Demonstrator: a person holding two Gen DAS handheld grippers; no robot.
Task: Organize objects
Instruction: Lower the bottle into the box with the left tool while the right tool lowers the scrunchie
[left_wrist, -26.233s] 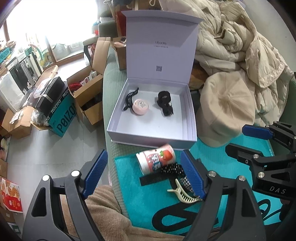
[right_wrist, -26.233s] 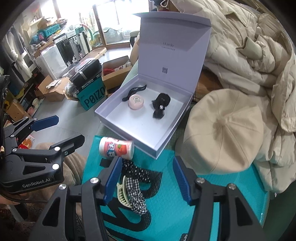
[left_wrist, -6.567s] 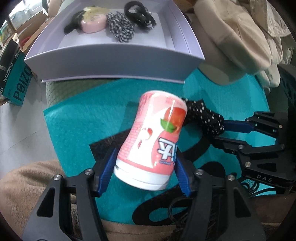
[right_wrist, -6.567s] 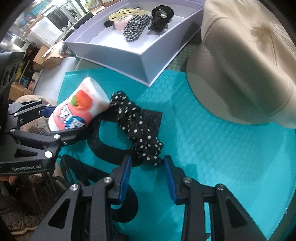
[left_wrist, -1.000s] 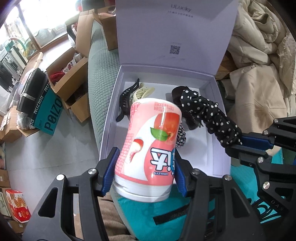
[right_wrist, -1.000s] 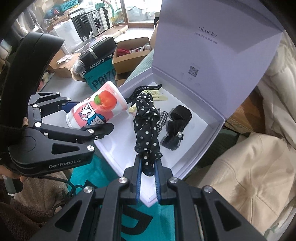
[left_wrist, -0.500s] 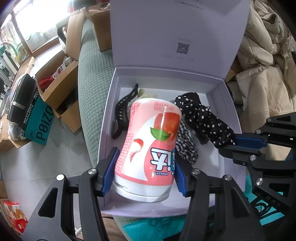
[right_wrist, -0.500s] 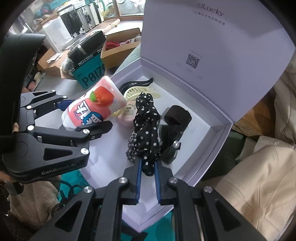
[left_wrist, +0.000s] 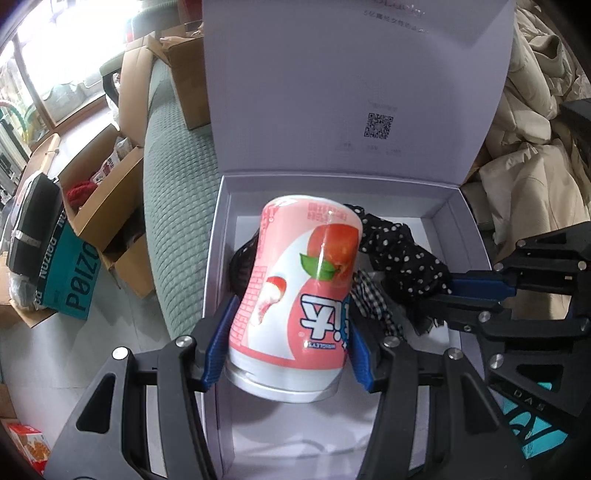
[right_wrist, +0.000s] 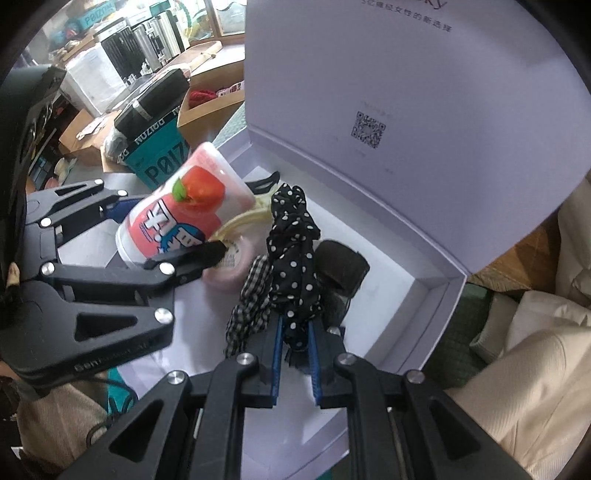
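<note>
My left gripper (left_wrist: 288, 350) is shut on a pink and white bottle (left_wrist: 303, 288) with an apple print, held over the open lavender box (left_wrist: 218, 266). The bottle also shows in the right wrist view (right_wrist: 181, 214). My right gripper (right_wrist: 295, 350) is shut on a black polka-dot scrunchie (right_wrist: 295, 251), held over the box floor (right_wrist: 391, 310); the scrunchie also shows in the left wrist view (left_wrist: 402, 258). In the box lie a checked scrunchie (right_wrist: 251, 299), a black hair tie (right_wrist: 340, 266), a cream claw clip (right_wrist: 247, 218) and a pink round case (right_wrist: 229, 273).
The box lid (left_wrist: 354, 81) stands upright behind. A green cushion (left_wrist: 177, 214) lies left of the box. Cardboard boxes (left_wrist: 103, 199) and a teal box (left_wrist: 70, 280) sit on the floor at left. Beige clothing (left_wrist: 535, 147) is piled at right.
Both grippers have moved forward and lower over the box. The bottle and the polka-dot scrunchie now sit closer to the box floor and the items in it.
</note>
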